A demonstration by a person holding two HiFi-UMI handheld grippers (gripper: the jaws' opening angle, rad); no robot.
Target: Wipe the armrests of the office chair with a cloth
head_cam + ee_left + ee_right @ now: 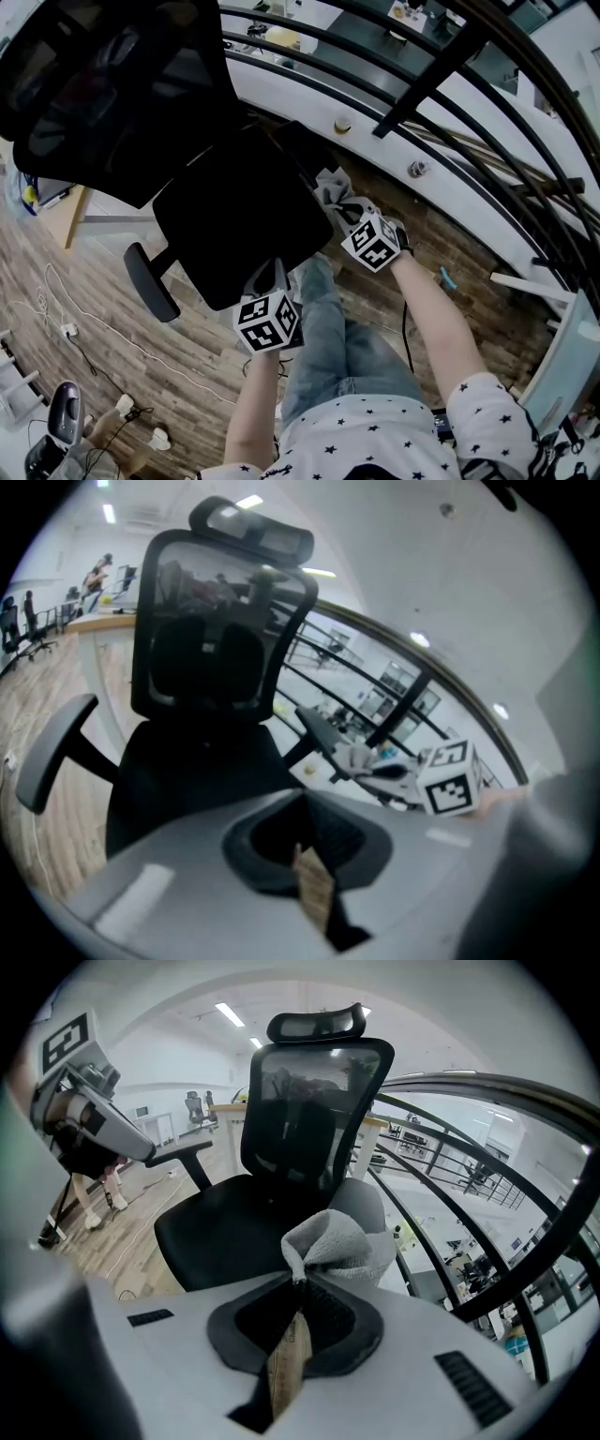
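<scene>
The black office chair [234, 220] stands in front of me, its mesh back at the upper left. My right gripper [349, 208] is shut on a grey cloth [330, 187] that lies against the chair's right armrest [302, 150]. In the right gripper view the bunched cloth [339, 1241] sticks out of the gripper [299, 1281], over the grey armrest pad [364, 1199]. My left gripper [270, 279] hovers at the seat's front edge; in its own view it [305, 799] is shut with nothing in it. The other armrest [150, 281] stands free at the left.
A black metal railing [422, 84] curves close behind the chair, with a white ledge [375, 159] under it. Cables and a power strip [67, 330] lie on the wooden floor at the left. My legs in jeans [328, 328] are below the grippers.
</scene>
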